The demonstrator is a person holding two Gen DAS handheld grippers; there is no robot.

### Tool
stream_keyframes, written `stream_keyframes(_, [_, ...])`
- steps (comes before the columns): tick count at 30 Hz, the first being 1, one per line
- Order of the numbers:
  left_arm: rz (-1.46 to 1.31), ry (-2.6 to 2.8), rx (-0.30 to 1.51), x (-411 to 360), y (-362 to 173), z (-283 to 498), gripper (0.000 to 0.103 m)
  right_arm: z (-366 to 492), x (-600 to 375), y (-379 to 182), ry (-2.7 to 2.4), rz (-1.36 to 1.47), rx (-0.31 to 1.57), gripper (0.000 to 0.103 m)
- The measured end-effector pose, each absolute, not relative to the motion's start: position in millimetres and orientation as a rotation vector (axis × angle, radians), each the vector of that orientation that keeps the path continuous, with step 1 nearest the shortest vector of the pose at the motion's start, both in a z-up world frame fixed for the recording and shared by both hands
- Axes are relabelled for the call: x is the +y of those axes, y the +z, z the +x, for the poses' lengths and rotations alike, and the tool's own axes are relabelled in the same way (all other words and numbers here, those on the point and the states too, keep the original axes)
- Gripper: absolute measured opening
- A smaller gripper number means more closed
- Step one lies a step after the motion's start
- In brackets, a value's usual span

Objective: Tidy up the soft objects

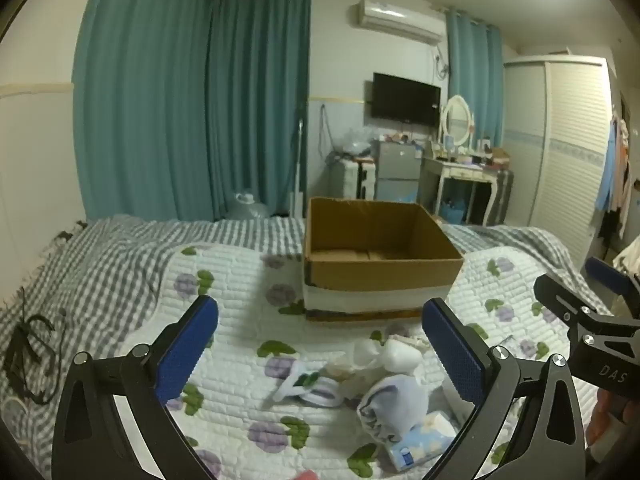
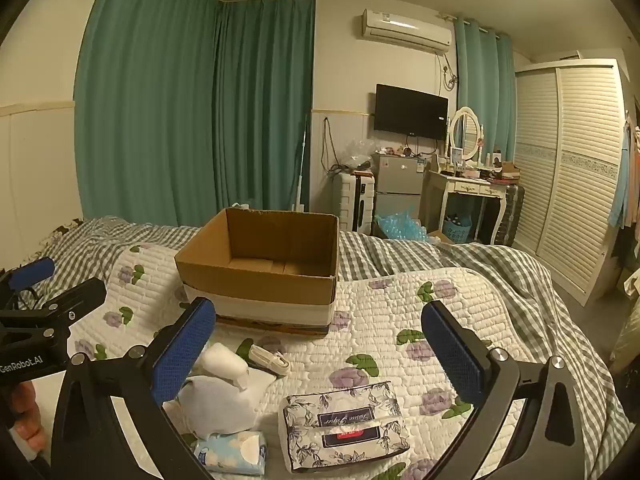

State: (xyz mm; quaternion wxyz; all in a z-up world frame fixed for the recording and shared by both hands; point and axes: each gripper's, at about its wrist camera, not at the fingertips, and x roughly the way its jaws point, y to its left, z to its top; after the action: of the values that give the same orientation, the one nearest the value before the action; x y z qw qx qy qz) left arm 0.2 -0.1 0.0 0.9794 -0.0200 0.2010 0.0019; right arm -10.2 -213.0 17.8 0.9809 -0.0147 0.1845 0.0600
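Observation:
An open cardboard box (image 1: 380,264) (image 2: 264,268) stands empty on the quilted floral bedspread. In front of it lies a pile of soft things: a pale blue-white cloth bundle (image 1: 394,406) (image 2: 218,404), a white roll (image 1: 400,354) (image 2: 224,362), a blue tissue pack (image 1: 424,440) (image 2: 232,452), white socks (image 1: 308,386) and a floral tissue pouch (image 2: 344,424). My left gripper (image 1: 320,344) is open above the pile, empty. My right gripper (image 2: 318,344) is open and empty, just right of the pile.
The bed has a grey checked sheet (image 1: 100,264) around the quilt (image 2: 400,320). A black cable (image 1: 32,352) lies at the left. Beyond the bed stand a small fridge (image 2: 398,184), a dressing table (image 2: 472,190) and a wardrobe (image 2: 572,168).

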Motion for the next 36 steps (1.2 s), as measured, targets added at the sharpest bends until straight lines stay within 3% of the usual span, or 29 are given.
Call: stream_keyframes(36, [-0.047, 0.039, 0.424, 2, -4, 1, 0.103, -3, -216, 9, 0.117, -0.032, 0.409, 0.103])
